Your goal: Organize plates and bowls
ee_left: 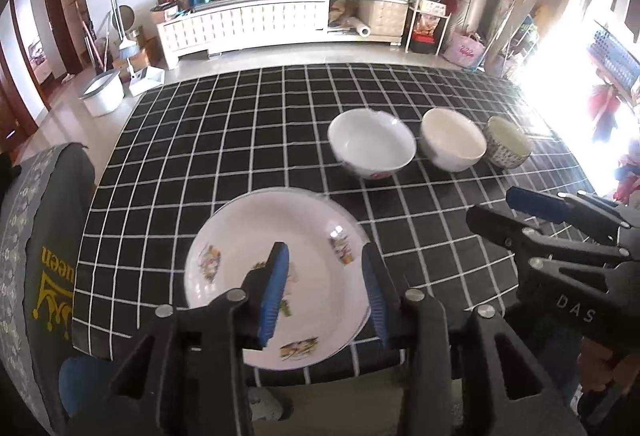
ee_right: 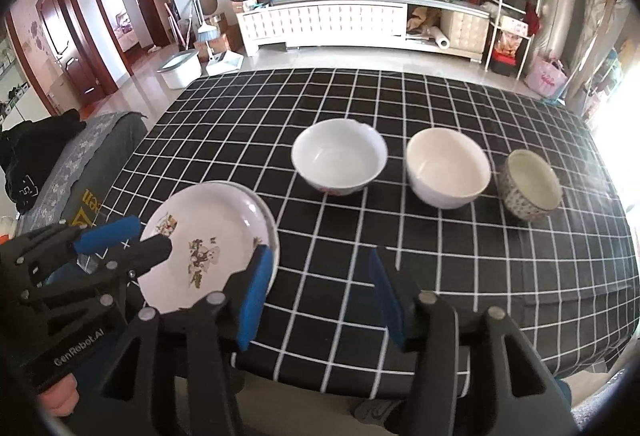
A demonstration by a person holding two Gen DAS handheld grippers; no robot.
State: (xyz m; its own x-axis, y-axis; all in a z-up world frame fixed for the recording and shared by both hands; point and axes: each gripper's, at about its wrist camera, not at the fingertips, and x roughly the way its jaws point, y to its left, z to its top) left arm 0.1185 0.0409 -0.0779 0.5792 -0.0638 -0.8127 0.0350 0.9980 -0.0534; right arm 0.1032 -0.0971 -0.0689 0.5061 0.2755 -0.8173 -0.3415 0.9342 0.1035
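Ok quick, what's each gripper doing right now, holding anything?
Left gripper: open, holding nothing, above the stacked plates.
Right gripper: open, holding nothing, over the checked tablecloth.

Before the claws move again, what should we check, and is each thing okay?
1. Left claw empty: ok, its jaws are open above the plates with nothing between them.
2. Right claw empty: ok, open over the cloth.
3. Plates stacked: ok, a second rim shows underneath.
4. Stack safely on the table: not ok, it lies right at the near edge.
5. Three bowls, the big white bowl, cream bowl and patterned bowl, upright: ok.
6. Bowls nested: not ok, they stand in a row.
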